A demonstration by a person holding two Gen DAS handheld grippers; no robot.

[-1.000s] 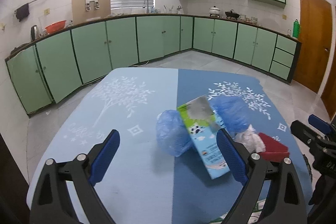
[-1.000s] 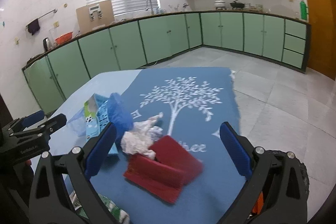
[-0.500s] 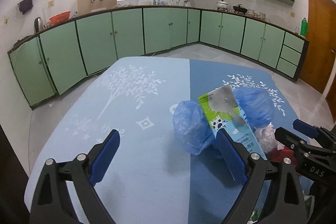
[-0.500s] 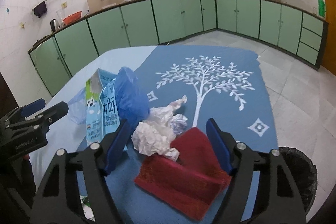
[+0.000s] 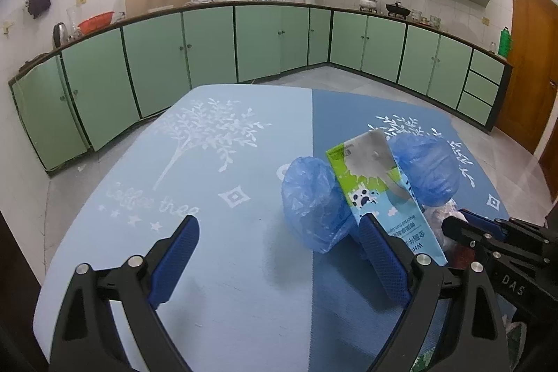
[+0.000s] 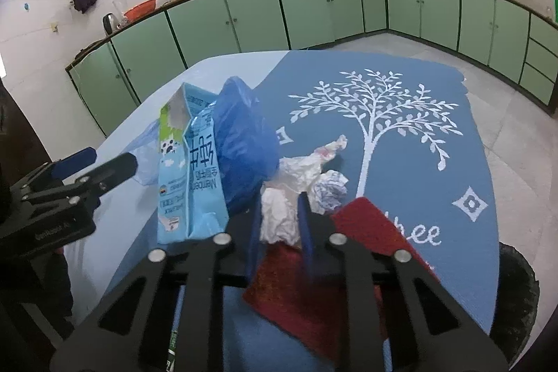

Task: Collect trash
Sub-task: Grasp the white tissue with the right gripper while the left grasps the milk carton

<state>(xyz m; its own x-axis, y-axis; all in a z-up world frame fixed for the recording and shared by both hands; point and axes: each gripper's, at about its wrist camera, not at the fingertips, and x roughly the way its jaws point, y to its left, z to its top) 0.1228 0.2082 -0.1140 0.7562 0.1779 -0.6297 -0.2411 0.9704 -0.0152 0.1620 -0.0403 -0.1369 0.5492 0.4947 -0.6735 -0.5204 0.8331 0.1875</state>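
Observation:
A pile of trash lies on the blue tablecloth (image 5: 216, 285): a green and blue milk carton (image 6: 188, 169) (image 5: 376, 183), crumpled blue plastic bags (image 6: 240, 145) (image 5: 314, 197), white crumpled tissue (image 6: 296, 169) and a red cloth (image 6: 369, 232). My right gripper (image 6: 279, 208) is closing its jaws over the near end of the white tissue, and the pads press into it, just above the red cloth. My left gripper (image 5: 279, 257) stands open low over the table, left of the pile, its right finger (image 5: 380, 260) beside the carton's lower end with nothing between the fingers.
A black bin (image 6: 516, 295) stands on the floor by the table's right edge. Green kitchen cabinets (image 5: 209, 58) run along the far walls, and a brown door (image 5: 533, 65) is at the right. The light-blue left half of the cloth is bare.
My right gripper came down toward the pile and its jaws went from wide open to pinched on the white tissue. The left gripper drifted slightly lower and kept open.

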